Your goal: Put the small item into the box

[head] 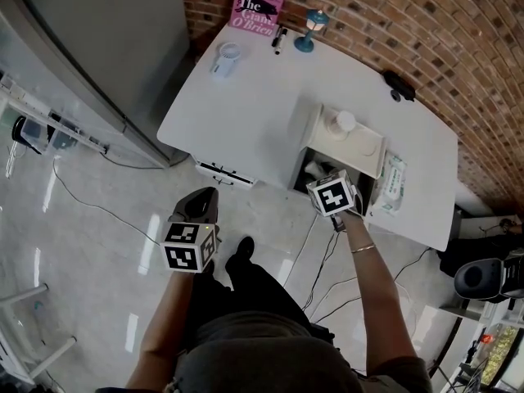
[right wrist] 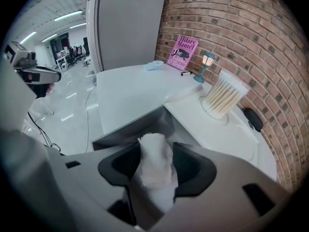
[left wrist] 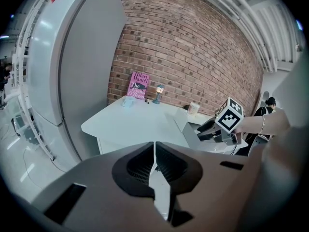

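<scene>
white and soft-looking, the small wad of cloth or tissue is sitting between the fingers of the right gripper, which is hanging steeply tilted over the open box. the fingers are standing wide apart, released rather than clenched. the wad is filling the gap and seems only to be brushing the pads, so i am judging it to be on the point of dropping. it is not yet lying inside the box. the gripper is hovering above the grey front wall and the dark opening, most likely so that the wad, once free, is going straight in rather than onto the table.

the box is sitting at the near edge of the table. a round jar of cotton swabs is standing on the pale, lid-like surface just beyond the opening, out of the drop path. a pack of wipes is lying just beside the box.

the left gripper is hanging well apart over the floor, its fingers clenched together on nothing, probably because this step is needing only one hand.

at the table's far edge, by the brick wall, a pink book, a small blue lamp and a mug are standing well away from the work.
</scene>
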Available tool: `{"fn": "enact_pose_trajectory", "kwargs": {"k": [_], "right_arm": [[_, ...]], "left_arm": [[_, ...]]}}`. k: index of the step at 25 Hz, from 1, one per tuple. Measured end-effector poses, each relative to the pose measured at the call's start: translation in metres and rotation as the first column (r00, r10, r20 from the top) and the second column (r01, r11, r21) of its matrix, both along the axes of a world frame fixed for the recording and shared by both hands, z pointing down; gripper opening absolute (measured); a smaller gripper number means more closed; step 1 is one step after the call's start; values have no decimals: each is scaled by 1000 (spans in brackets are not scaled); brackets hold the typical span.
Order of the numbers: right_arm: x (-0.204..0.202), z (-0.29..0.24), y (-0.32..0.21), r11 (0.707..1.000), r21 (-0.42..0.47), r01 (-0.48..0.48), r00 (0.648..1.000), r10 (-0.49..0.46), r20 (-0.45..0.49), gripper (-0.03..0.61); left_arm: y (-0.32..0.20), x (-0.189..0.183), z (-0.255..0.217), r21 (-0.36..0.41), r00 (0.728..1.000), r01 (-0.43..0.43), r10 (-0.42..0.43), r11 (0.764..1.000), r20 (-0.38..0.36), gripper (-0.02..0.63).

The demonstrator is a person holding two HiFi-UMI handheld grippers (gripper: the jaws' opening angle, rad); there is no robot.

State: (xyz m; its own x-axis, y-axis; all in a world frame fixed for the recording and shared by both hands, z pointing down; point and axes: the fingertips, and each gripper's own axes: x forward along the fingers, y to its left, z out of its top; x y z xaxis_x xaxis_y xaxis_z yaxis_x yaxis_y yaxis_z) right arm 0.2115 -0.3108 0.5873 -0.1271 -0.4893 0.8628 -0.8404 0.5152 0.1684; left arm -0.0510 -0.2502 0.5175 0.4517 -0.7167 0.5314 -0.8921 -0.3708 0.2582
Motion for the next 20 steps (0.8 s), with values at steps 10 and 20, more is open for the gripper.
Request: {"fn": "enact_pose_trajectory", "kwargs": {"k": [10, 20], "right_arm": [[8, -41, 0, 985, 140, -103, 991, 89, 102, 189], [21, -90, 25, 910, 268, -315, 935, 249, 255, 95]], "left_arm": [[1, 10, -2, 5, 999, -51, 51, 999, 2, 29], [-7, 22, -15, 47, 994, -111, 111, 993, -11, 29]]}}
